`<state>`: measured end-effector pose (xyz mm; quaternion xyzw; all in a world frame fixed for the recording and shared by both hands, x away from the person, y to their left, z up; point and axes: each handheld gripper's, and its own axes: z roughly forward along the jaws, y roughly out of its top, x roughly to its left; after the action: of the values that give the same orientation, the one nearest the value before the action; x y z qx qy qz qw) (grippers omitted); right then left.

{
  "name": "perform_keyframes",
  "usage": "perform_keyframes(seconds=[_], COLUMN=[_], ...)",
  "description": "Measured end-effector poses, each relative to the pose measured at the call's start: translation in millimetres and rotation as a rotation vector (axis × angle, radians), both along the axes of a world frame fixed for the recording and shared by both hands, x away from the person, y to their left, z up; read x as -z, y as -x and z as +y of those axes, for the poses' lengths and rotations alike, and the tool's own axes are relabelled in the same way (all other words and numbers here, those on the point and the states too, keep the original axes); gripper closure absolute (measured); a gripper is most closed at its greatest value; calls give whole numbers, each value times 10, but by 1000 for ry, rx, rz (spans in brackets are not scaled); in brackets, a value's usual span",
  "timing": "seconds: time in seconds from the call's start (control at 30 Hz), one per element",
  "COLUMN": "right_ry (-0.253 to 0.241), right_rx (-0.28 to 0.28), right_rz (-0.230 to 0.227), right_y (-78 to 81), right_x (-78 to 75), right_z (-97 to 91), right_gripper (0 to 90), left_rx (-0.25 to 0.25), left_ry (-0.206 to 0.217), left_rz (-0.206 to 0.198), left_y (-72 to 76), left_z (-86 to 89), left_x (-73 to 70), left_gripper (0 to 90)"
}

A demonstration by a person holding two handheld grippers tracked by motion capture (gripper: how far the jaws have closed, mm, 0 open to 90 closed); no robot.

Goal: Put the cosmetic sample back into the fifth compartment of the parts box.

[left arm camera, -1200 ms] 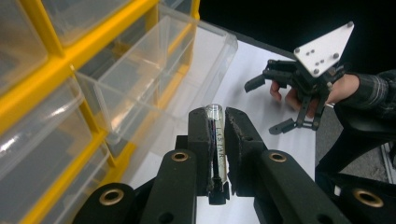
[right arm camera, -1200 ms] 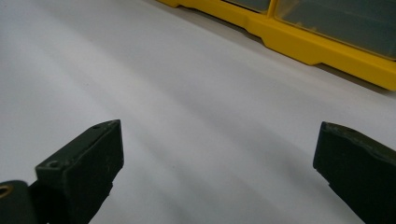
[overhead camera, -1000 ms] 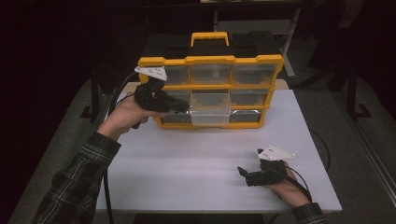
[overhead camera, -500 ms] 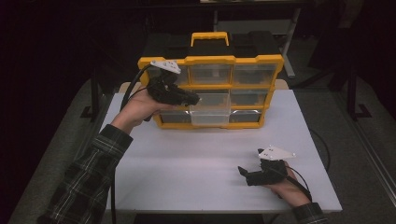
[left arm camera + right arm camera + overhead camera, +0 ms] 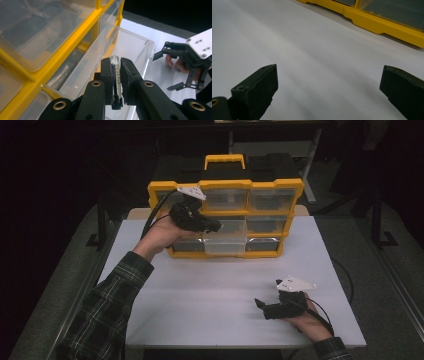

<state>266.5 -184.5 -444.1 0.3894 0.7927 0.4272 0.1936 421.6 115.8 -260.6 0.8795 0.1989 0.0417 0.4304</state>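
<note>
The left gripper (image 5: 116, 75), jaws pinching a small clear glass vial (image 5: 116, 76), has moved rightward to the pulled-out clear plastic drawer (image 5: 226, 239) of the yellow organiser (release looks close). The right gripper (image 5: 262, 307) rests on the white tabletop (image 5: 200, 295), jaws spread.

A small clear tube (image 5: 115, 75) with dark print along its side was held upright between the pads of the left gripper (image 5: 115, 82), just above a clear drawer (image 5: 130, 50) that was pulled partway out of the yellow organizer (image 5: 226, 185).
</note>
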Motion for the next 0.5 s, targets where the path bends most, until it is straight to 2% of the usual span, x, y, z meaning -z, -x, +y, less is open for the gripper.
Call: perform_keyframes(seconds=[0.17, 0.4, 0.5], right_ry=[1, -1, -2], right_rx=[-1, 1, 0], right_rz=[-1, 2, 5], right_y=[1, 5, 6], right_x=[0, -1, -3], right_z=[-1, -4, 0], right_gripper=[13, 13, 13], left_rx=[6, -1, -9], left_ry=[-30, -23, -24], left_rz=[-5, -2, -7], left_y=[-1, -21, -21], left_z=[-77, -96, -90], left_x=[61, 88, 88], left_gripper=[803, 796, 743])
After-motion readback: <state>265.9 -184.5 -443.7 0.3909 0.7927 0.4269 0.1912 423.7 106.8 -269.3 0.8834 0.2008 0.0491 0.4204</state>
